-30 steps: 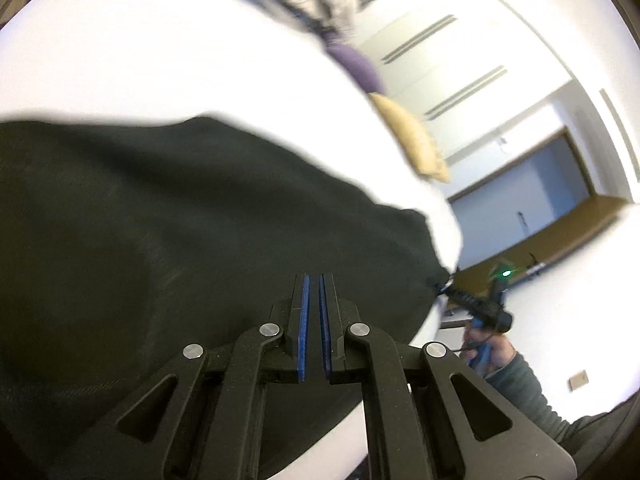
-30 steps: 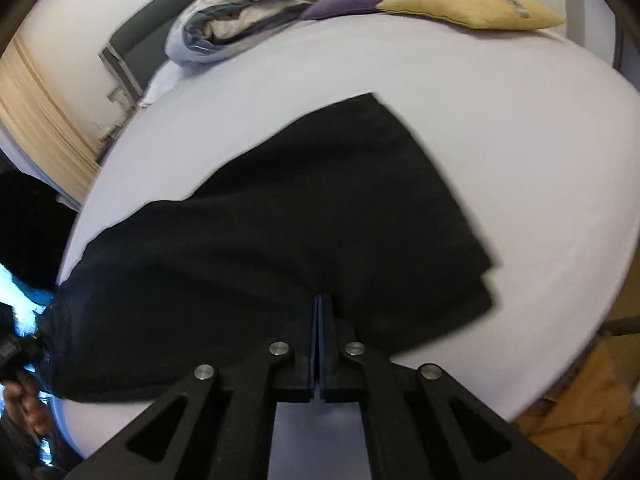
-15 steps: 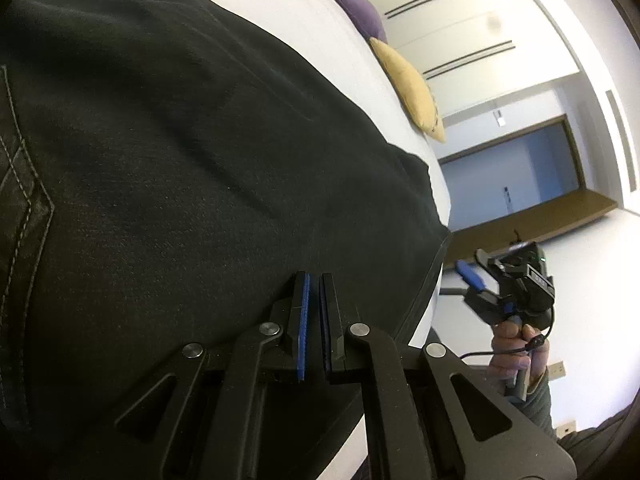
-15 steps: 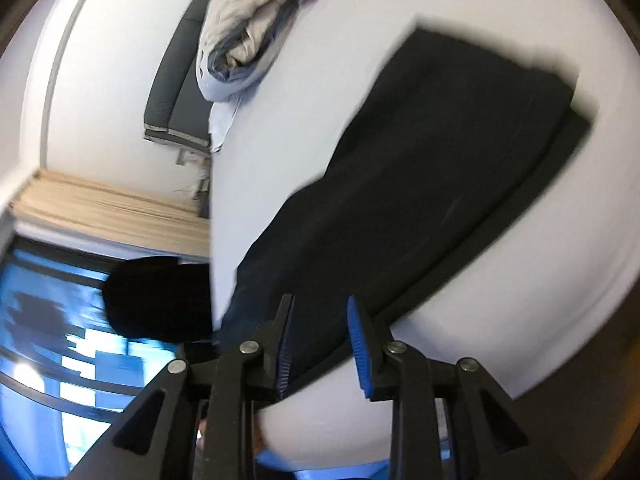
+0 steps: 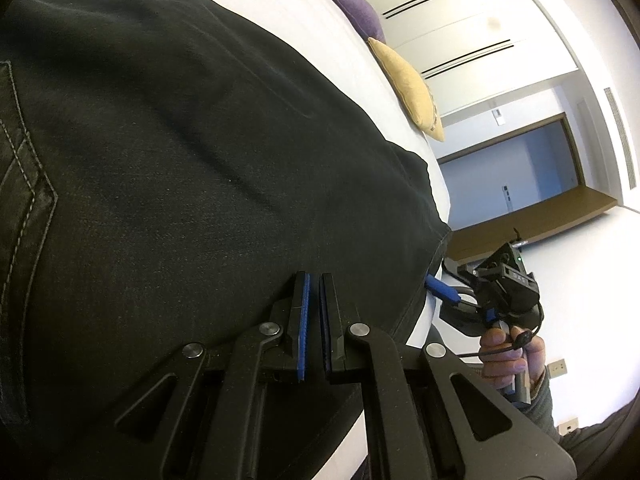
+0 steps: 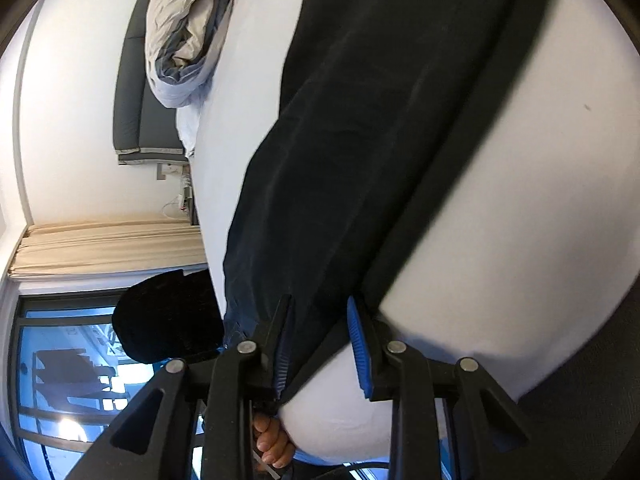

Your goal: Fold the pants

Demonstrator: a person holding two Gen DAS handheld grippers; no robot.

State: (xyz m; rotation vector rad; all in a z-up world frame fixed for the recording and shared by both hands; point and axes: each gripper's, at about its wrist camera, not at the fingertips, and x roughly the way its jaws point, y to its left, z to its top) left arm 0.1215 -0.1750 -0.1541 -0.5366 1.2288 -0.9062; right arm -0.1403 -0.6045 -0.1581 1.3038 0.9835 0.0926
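Black pants [image 5: 192, 168] lie flat on a white bed [image 5: 280, 4], a stitched back pocket at the far left. My left gripper [image 5: 314, 280] is low over the pants near their front edge, blue pads nearly together with a thin gap and no cloth between them. In the right wrist view the pants [image 6: 380, 120] stretch away, folded lengthwise. My right gripper [image 6: 320, 312] is open, its jaws straddling the pants' near edge at the bed's side. It also shows in the left wrist view [image 5: 444, 292], at the pants' right edge.
A yellow cushion [image 5: 408, 84] and a purple cushion [image 5: 356, 16] lie at the bed's far end. A rumpled grey duvet [image 6: 188, 36] lies by the dark headboard [image 6: 132, 80]. A dark chair back [image 6: 168, 316] stands by the window.
The right gripper has let go of the pants, opened and dropped to the bed's edge. The left gripper has lowered close over the pants, which now lie flat.
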